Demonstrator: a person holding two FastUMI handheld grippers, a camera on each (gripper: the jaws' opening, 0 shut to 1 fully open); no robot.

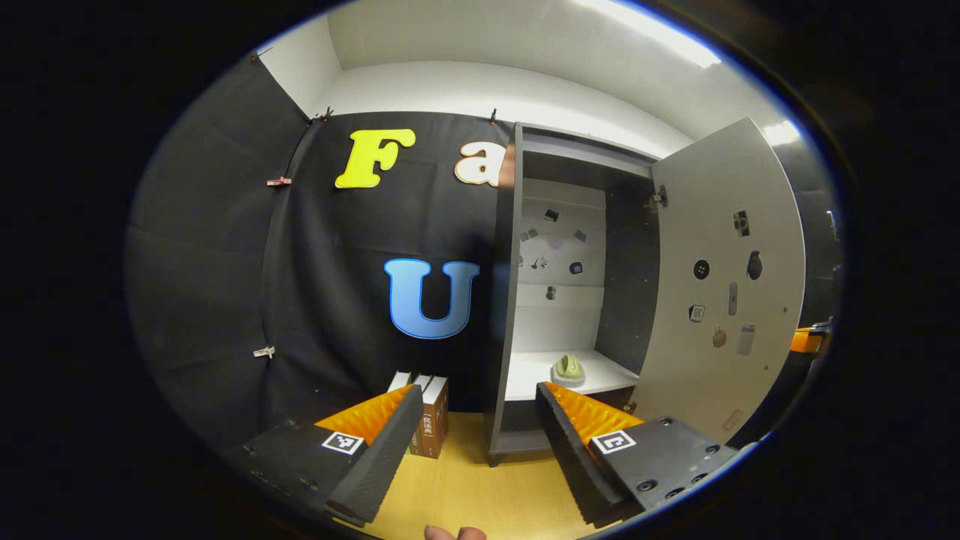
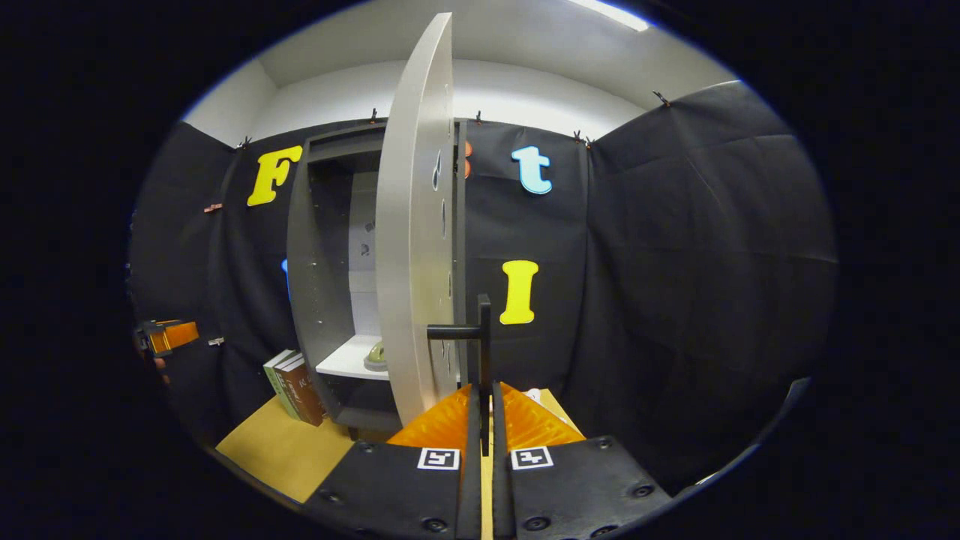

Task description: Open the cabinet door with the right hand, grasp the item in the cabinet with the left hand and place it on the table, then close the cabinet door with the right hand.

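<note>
The grey cabinet (image 1: 504,300) stands open, its door (image 1: 724,285) swung out to the right. On its white shelf lies a small pale green item (image 1: 568,369). My left gripper (image 1: 478,390) is open in front of the cabinet, short of the shelf, with nothing between its fingers. In the right gripper view the door (image 2: 412,247) is seen edge-on, and my right gripper (image 2: 485,390) is shut on the black door handle (image 2: 484,330). The green item (image 2: 375,354) shows on the shelf behind the door.
Brown books (image 1: 431,424) stand upright on the wooden table (image 1: 465,487) just left of the cabinet, also books (image 2: 296,386) in the right gripper view. The left gripper (image 2: 169,336) shows far left there. Stickers dot the door's inside and the cabinet's back.
</note>
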